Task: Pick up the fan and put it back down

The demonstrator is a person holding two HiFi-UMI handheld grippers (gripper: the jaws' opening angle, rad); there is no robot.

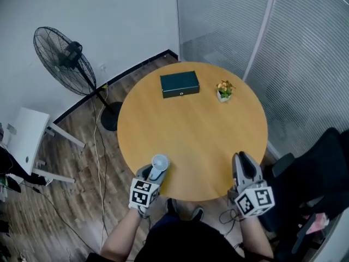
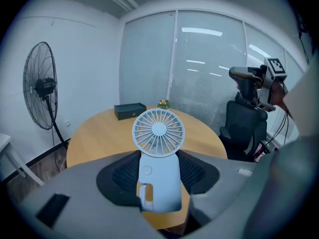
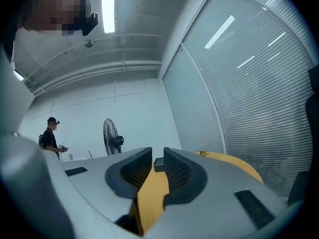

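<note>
A small pale-blue handheld fan (image 2: 158, 148) stands upright between the black pads of my left gripper (image 2: 158, 179), which is shut on its body. Its round grille rises above the jaws. In the head view the fan (image 1: 160, 163) and left gripper (image 1: 151, 173) are over the near left edge of the round wooden table (image 1: 202, 135). My right gripper (image 1: 245, 167) is over the near right edge. Its jaws (image 3: 157, 166) stand a narrow gap apart with only the tabletop showing between them.
A dark green box (image 1: 179, 84) and a small potted flower (image 1: 224, 90) sit at the table's far side. A black pedestal fan (image 1: 65, 59) and a white stand (image 1: 27, 138) are on the floor at left, and a black chair (image 1: 322, 173) at right. A person (image 3: 51, 137) stands far off.
</note>
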